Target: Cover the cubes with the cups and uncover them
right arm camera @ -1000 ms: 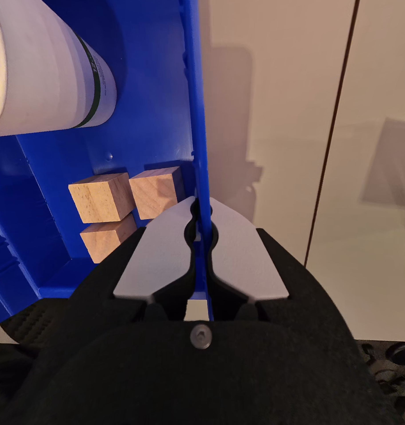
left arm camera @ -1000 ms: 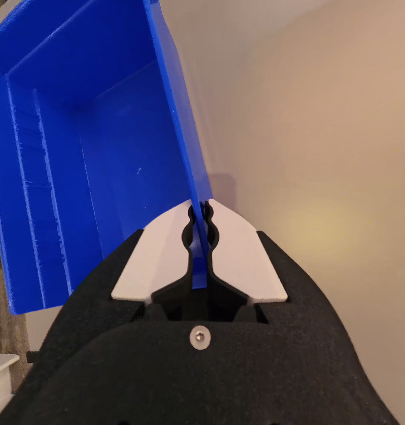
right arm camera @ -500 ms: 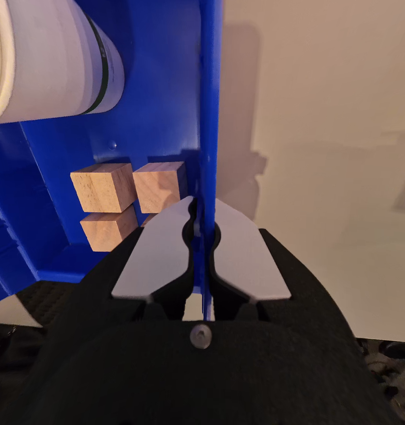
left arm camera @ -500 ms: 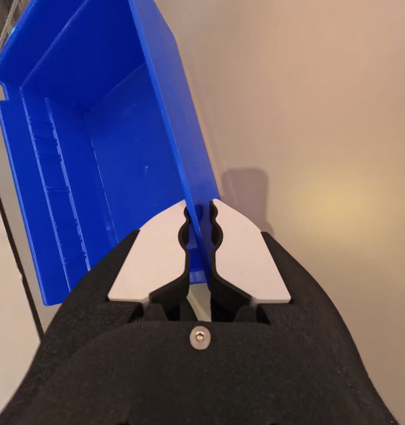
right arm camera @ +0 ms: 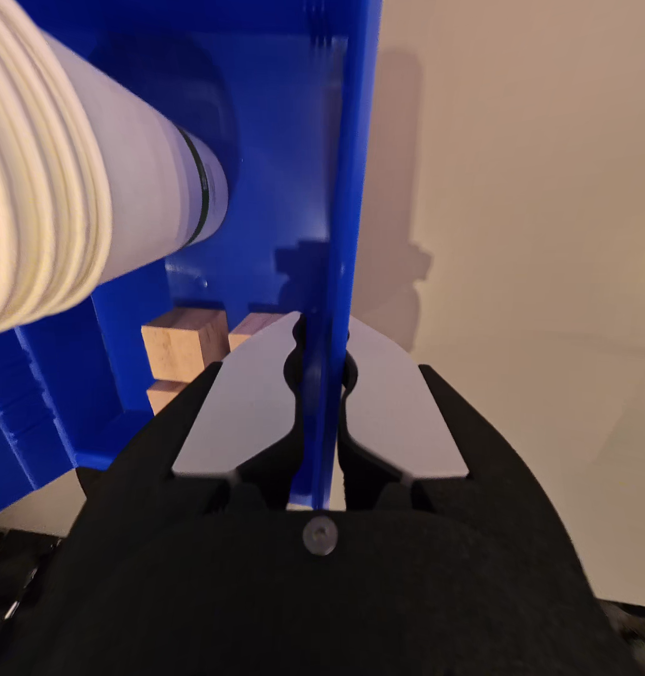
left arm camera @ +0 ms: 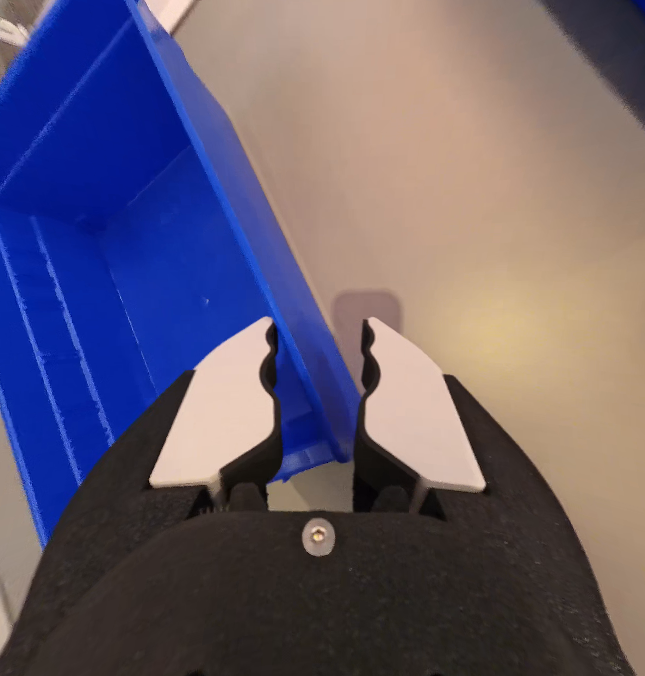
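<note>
Where half a second ago the left gripper (left arm camera: pixel 319 327) was clamped on the side wall of the blue bin (left arm camera: pixel 94 226), its fingers (left arm camera: pixel 225 398) are now standing apart, released, with the wall passing loose through the gap and touching neither pad clearly. The right gripper (right arm camera: pixel 322 322) is lagging behind: its fingers (right arm camera: pixel 251 395) are still clenched on its own stretch of bin wall (right arm camera: pixel 344 183), which is running upright between them. Judgement: the bin is being set down on the pale counter (left arm camera: pixel 496 219) and let go, left side first; the carrying step is ending and the cup work is not yet started.

Contents, right wrist view: a stack of white paper cups (right arm camera: pixel 94 190), nested, is lying on its side inside the bin, rims toward the camera, the dark-banded base pointing deeper in. Below it, wooden cubes (right arm camera: pixel 183 344) are sitting on the bin floor close together; two are showing plainly, a third is peeking out at the edge of the left finger, and more may be hidden behind the gripper. No cube is covered.

Contents, left wrist view: the part of the bin in sight is showing only bare blue floor and ribbed walls.

Next move, as a guess: the right fingers need to be opening too, then both grippers reaching in for cups and cubes.
</note>
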### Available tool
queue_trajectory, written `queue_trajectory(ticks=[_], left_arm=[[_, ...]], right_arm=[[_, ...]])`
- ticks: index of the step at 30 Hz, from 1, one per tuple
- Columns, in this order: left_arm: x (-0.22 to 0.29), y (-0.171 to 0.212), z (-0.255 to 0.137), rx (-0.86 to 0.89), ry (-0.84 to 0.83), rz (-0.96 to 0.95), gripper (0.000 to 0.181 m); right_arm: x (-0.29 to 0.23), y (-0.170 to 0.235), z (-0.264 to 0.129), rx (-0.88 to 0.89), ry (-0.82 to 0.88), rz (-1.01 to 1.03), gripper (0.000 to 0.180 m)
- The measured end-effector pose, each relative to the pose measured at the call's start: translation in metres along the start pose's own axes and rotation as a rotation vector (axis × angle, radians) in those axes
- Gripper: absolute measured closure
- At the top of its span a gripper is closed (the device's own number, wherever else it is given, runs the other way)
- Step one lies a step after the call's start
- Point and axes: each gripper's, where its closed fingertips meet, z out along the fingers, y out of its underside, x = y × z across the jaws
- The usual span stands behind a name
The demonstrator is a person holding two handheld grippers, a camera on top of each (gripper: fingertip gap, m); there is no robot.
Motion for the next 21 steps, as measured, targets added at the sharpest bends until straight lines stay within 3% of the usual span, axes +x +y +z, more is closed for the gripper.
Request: queue_trajectory(ticks=[4,8,21], left_arm=[[-0.006,-0.019,-0.019,0.174,0.083,-0.100,0.121],[-0.021,-0.007,-0.045,0.252,0.185,-0.190,0.120],[-0.105,0.128,-0.102,0.291,0.049,-0.320,0.124]], right_arm=[[0.006,-0.005,0.007,0.009,0.032,-0.006,0.174],[0.005,-0.005,0.006,0.015,-0.046,0.044,0.175],[-0.003,0.002,-0.005,-0.006,-0.067,0.094,0.174]])
